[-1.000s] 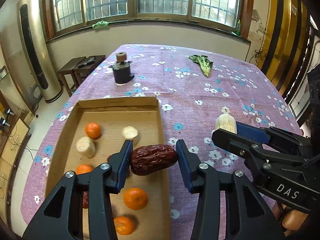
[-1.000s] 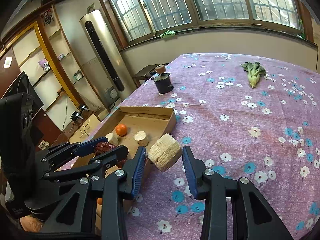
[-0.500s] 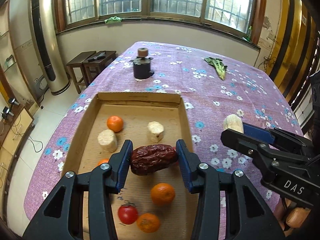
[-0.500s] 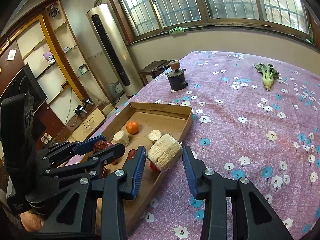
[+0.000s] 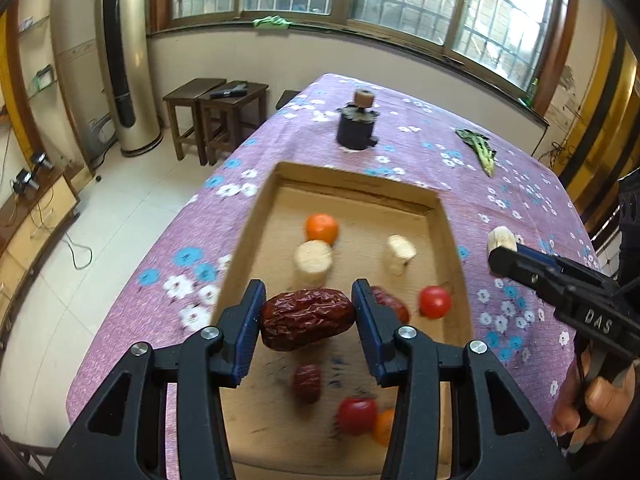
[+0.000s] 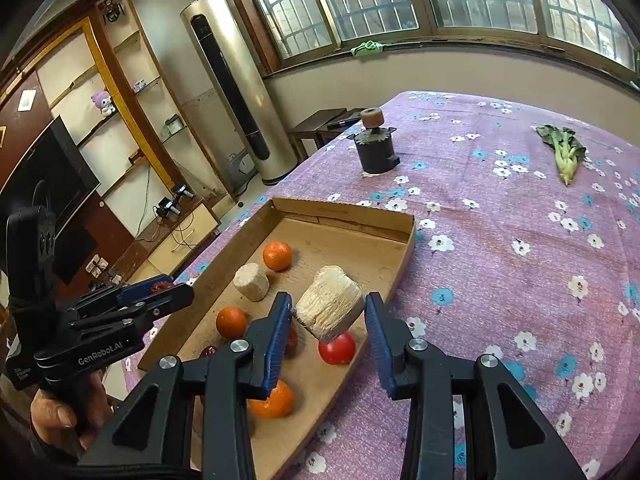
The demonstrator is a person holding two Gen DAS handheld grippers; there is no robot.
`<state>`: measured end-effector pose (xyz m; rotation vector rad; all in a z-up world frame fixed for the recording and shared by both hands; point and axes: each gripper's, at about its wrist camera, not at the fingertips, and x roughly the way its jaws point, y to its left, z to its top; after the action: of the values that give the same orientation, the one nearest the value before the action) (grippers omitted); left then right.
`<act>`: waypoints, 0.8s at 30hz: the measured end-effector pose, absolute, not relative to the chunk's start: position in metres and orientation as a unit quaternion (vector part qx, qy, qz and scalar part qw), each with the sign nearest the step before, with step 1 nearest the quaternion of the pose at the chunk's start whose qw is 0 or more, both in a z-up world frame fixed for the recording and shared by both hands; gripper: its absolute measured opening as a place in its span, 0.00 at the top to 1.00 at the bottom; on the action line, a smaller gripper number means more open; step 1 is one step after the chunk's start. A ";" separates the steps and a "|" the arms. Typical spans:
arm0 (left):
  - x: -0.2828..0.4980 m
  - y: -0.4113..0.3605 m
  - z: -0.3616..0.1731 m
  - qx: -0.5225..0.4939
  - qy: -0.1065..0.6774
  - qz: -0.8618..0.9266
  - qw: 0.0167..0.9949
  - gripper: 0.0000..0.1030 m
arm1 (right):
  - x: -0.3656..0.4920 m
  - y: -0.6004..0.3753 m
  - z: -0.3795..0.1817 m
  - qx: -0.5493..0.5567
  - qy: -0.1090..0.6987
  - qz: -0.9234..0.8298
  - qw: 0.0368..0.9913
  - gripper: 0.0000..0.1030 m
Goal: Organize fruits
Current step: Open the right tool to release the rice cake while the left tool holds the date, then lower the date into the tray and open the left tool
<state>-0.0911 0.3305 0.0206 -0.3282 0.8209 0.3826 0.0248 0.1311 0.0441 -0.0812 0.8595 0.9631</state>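
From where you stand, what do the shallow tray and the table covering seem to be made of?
The tray looks like plain brown cardboard, matte: its folded walls show thin raw edges and its floor is scuffed. The table covering looks like woven fabric, a soft purple cloth printed with white and blue flowers; it drapes over the table edge, though a coated cloth cannot be ruled out.

Daylight comes through barred windows (image 6: 420, 4) with brown wooden frames. Left of them stands a tall golden floor air conditioner (image 6: 236, 92) on pale floor tiles (image 5: 100, 216). Further left are open wall shelves (image 6: 120, 92) and a dark television (image 6: 44, 176); just right, two dark wooden stools (image 5: 218, 116).
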 end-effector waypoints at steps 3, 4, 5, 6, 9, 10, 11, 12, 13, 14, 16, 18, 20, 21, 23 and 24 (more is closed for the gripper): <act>-0.099 0.337 0.015 -0.164 0.399 0.189 0.882 0.58 | 0.025 0.142 0.041 -0.041 0.404 0.456 0.792 0.63; -0.101 0.338 0.013 -0.166 0.400 0.190 0.881 0.58 | 0.024 0.145 0.040 -0.043 0.405 0.458 0.791 0.63; -0.103 0.338 0.012 -0.167 0.401 0.188 0.881 0.58 | 0.024 0.149 0.039 -0.045 0.405 0.460 0.789 0.63; -0.104 0.337 0.011 -0.166 0.402 0.188 0.881 0.58 | 0.024 0.154 0.037 -0.047 0.406 0.462 0.787 0.63; -0.110 0.334 0.004 -0.163 0.409 0.188 0.878 0.58 | 0.027 0.165 0.034 -0.051 0.407 0.465 0.785 0.63; -0.111 0.334 0.001 -0.163 0.411 0.188 0.877 0.58 | 0.029 0.170 0.032 -0.055 0.406 0.464 0.785 0.63; -0.113 0.333 -0.001 -0.163 0.413 0.187 0.876 0.58 | 0.032 0.174 0.030 -0.060 0.405 0.461 0.788 0.63; -0.115 0.332 -0.005 -0.164 0.416 0.187 0.875 0.58 | 0.036 0.180 0.027 -0.066 0.404 0.456 0.790 0.63; -0.117 0.332 -0.007 -0.165 0.417 0.185 0.874 0.58 | 0.039 0.184 0.025 -0.069 0.405 0.454 0.791 0.63; -0.120 0.331 -0.010 -0.170 0.418 0.179 0.874 0.58 | 0.043 0.188 0.023 -0.072 0.407 0.451 0.791 0.63; -0.125 0.328 -0.012 -0.172 0.420 0.169 0.875 0.58 | 0.050 0.197 0.019 -0.078 0.410 0.447 0.791 0.63; -0.129 0.323 -0.012 -0.169 0.421 0.160 0.877 0.58 | 0.056 0.206 0.016 -0.082 0.415 0.446 0.789 0.63; -0.132 0.316 -0.012 -0.163 0.425 0.150 0.878 0.58 | 0.059 0.216 0.014 -0.089 0.418 0.447 0.786 0.63; -0.132 0.314 -0.012 -0.160 0.426 0.147 0.878 0.58 | 0.060 0.220 0.013 -0.093 0.418 0.448 0.785 0.63; -0.130 0.309 -0.014 -0.149 0.431 0.146 0.878 0.58 | 0.060 0.229 0.012 -0.101 0.417 0.450 0.783 0.63; -0.129 0.308 -0.015 -0.148 0.434 0.146 0.877 0.58 | 0.060 0.234 0.011 -0.107 0.416 0.449 0.783 0.63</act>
<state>-0.1288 0.3080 -0.0150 -0.3078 0.9045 0.3050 0.0599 0.2338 0.0106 -0.2307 0.8979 0.9691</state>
